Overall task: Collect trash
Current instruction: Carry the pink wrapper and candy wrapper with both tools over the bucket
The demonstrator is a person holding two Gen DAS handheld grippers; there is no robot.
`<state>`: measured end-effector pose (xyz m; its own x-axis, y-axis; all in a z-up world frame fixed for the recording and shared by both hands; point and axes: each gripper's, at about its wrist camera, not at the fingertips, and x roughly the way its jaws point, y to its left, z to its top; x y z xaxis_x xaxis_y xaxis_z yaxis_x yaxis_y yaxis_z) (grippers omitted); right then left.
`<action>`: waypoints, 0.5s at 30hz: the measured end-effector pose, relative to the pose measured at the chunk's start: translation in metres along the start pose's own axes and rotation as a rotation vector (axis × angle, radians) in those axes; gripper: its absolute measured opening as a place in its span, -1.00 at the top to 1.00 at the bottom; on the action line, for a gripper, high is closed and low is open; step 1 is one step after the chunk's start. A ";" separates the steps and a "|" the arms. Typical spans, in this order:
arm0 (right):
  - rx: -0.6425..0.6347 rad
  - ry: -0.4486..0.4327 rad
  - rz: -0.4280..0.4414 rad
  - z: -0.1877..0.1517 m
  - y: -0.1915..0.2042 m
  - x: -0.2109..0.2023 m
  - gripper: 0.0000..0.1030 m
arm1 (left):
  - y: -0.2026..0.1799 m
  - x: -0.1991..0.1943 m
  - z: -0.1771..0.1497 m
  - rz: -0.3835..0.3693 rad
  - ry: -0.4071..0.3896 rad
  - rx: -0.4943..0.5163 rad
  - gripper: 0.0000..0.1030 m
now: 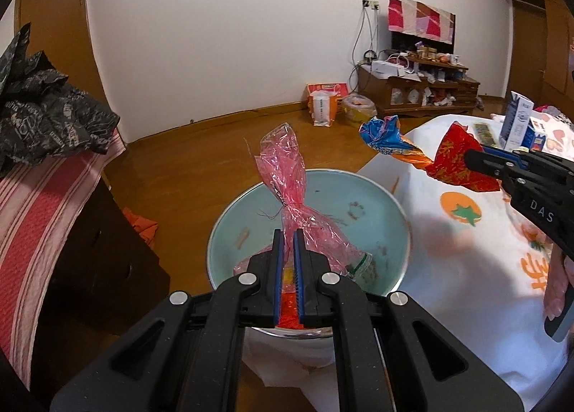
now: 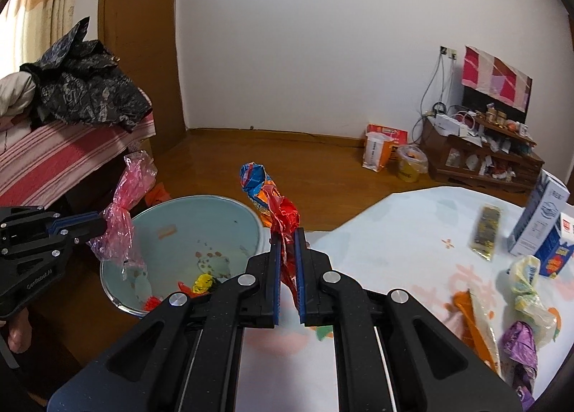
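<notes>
My left gripper [image 1: 288,234] is shut on a crumpled pink plastic bag [image 1: 287,175] and holds it over the pale blue bin [image 1: 376,204] beside the table. My right gripper [image 2: 287,232] is shut on a twisted red, orange and blue snack wrapper [image 2: 267,197], which hangs near the bin's right rim [image 2: 251,211]. From the right wrist view the left gripper [image 2: 102,223] comes in from the left with the pink bag [image 2: 123,211]. The left wrist view has the right gripper [image 1: 470,161] at the right, gripping the wrapper [image 1: 427,152]. Scraps lie in the bin's bottom [image 2: 202,283].
A table with a white printed cloth [image 2: 412,232] carries a milk carton [image 2: 541,218], a dark snack packet [image 2: 486,229], a purple wrapper [image 2: 520,347] and knotted clear bags [image 2: 527,290]. A bed with a striped cover [image 1: 46,214] and black clothing [image 1: 43,110] stands left. A cluttered low cabinet [image 1: 419,89] stands at the far wall.
</notes>
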<state>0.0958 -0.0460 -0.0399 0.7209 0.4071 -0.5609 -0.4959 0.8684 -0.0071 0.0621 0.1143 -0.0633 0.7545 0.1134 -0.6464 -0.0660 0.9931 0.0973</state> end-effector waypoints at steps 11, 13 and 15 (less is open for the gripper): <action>-0.023 0.017 0.027 0.002 0.016 0.016 0.84 | 0.017 0.000 -0.003 0.023 0.004 -0.032 0.89; -0.027 0.018 0.032 0.003 0.018 0.017 0.84 | 0.018 -0.002 -0.003 0.026 -0.001 -0.035 0.89; -0.030 0.019 0.036 0.003 0.020 0.019 0.84 | 0.020 -0.003 -0.003 0.026 -0.004 -0.037 0.89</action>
<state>0.1008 -0.0201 -0.0479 0.6931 0.4325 -0.5767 -0.5359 0.8442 -0.0111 0.0564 0.1337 -0.0613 0.7547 0.1389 -0.6411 -0.1095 0.9903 0.0857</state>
